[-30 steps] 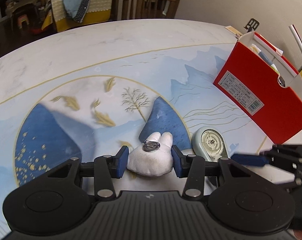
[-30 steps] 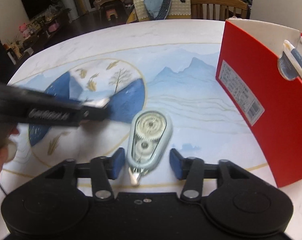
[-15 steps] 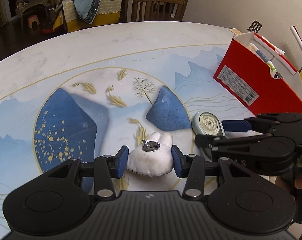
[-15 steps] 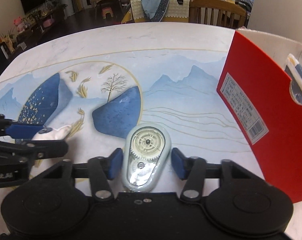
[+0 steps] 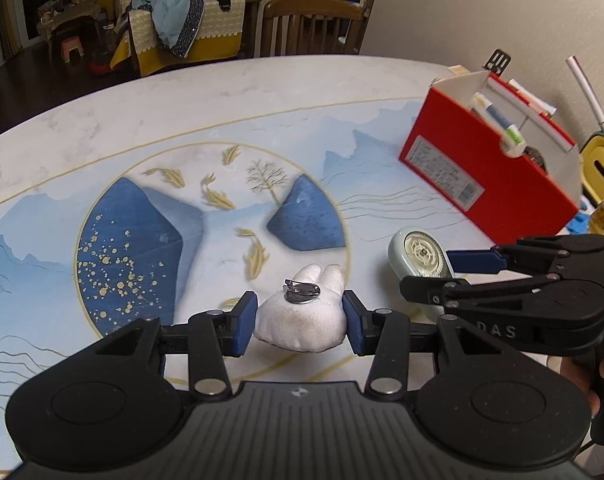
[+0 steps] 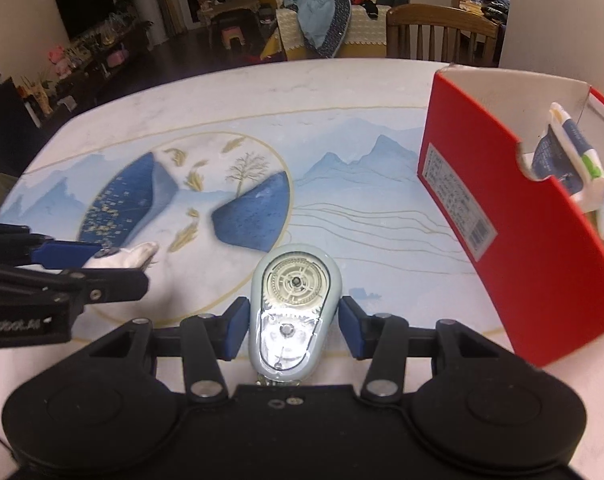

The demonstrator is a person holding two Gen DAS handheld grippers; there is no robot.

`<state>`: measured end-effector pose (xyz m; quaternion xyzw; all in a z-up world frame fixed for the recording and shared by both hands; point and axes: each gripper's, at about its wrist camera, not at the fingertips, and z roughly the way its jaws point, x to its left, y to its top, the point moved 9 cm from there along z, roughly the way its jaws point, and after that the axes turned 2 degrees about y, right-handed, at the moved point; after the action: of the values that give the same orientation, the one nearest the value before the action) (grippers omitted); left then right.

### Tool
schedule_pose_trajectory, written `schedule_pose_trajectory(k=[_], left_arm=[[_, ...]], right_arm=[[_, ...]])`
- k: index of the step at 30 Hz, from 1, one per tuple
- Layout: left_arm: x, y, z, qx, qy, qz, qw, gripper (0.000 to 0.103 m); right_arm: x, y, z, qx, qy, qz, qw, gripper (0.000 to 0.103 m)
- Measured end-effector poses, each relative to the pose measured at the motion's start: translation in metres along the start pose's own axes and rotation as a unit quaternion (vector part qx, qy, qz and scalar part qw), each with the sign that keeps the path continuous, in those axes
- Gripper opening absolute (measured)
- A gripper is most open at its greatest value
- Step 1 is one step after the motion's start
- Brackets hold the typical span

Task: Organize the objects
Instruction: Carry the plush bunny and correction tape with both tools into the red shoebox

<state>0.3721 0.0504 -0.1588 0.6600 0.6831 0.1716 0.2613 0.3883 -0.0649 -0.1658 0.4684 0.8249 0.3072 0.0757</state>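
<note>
A white plush rabbit pin (image 5: 302, 324) with a metal clasp on its back is pressed between the blue pads of my left gripper (image 5: 299, 326), just above the table. It also shows in the right wrist view as the white plush (image 6: 121, 258) in the left gripper (image 6: 117, 262). A pale blue correction tape (image 6: 291, 308) lies between the pads of my right gripper (image 6: 293, 328). Its jaws are closing and the pads touch the tape's sides. In the left wrist view the right gripper (image 5: 426, 274) carries the tape (image 5: 416, 254) at the right.
An open red box (image 5: 482, 176) holding pens and tubes stands at the right on the painted round table (image 5: 181, 120). A yellow object (image 5: 600, 168) sits behind the box. A wooden chair (image 6: 442, 32) stands at the far table edge.
The right gripper closed on the correction tape and lifted it slightly. The left gripper rose and shifted with the plush rabbit still in it, so more of the table shows.
</note>
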Motion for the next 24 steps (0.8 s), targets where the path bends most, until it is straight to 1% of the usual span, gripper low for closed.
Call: schedule_pose_trajectory(k=[3, 9, 14, 19, 24], left_arm=[[-0.009, 0.002, -0.011, -0.008, -0.006, -0.003, 0.9999, 0.044], [-0.029, 0.008, -0.034, -0.026, -0.020, -0.009, 0.9994, 0.044], [-0.054, 0.017, -0.048, -0.041, -0.033, -0.006, 0.9986, 0.044], [-0.089, 0.038, -0.057, -0.062, -0.051, 0.005, 0.9968, 0.044], [-0.131, 0.066, -0.059, -0.082, -0.062, 0.030, 0.9943, 0.044]], right_arm=[[0.000, 0.000, -0.020, -0.008, 0.013, -0.003, 1.000, 0.048], [-0.006, 0.003, -0.057, -0.019, 0.025, -0.006, 0.999, 0.048], [-0.016, 0.011, -0.089, -0.039, 0.034, -0.011, 0.999, 0.048], [-0.039, 0.032, -0.120, -0.067, 0.034, -0.012, 0.997, 0.048], [-0.079, 0.055, -0.139, -0.090, 0.018, -0.010, 0.996, 0.048]])
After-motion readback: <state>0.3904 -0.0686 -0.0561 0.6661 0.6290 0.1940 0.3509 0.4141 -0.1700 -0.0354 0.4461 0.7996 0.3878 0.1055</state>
